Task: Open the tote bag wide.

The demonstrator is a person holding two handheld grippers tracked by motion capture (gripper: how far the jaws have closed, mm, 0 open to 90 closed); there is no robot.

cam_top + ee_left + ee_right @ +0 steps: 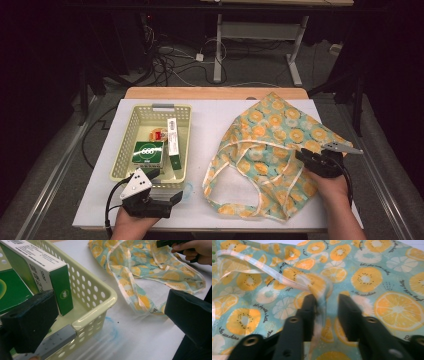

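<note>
Fruit-print bag (272, 145) lies spread over the right half of the white surface (210, 117), well apart from the pale perforated basket (182, 112) holding green-and-white boxes (173, 136) on the left. Right tool (325, 302) rests on the bag's right side, jaws partly apart with a fold of fabric and strap between them. Left tool (170, 197) sits by the basket's near end, jaws wide open and empty.

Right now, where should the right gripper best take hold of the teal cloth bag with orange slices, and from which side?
Probably the pale handle strap of the teal cloth bag, where it rises as a loose fold just ahead of the right gripper. Come from the bag's right side, jaws open astride the fold; the flat cloth elsewhere offers no edge.
</note>
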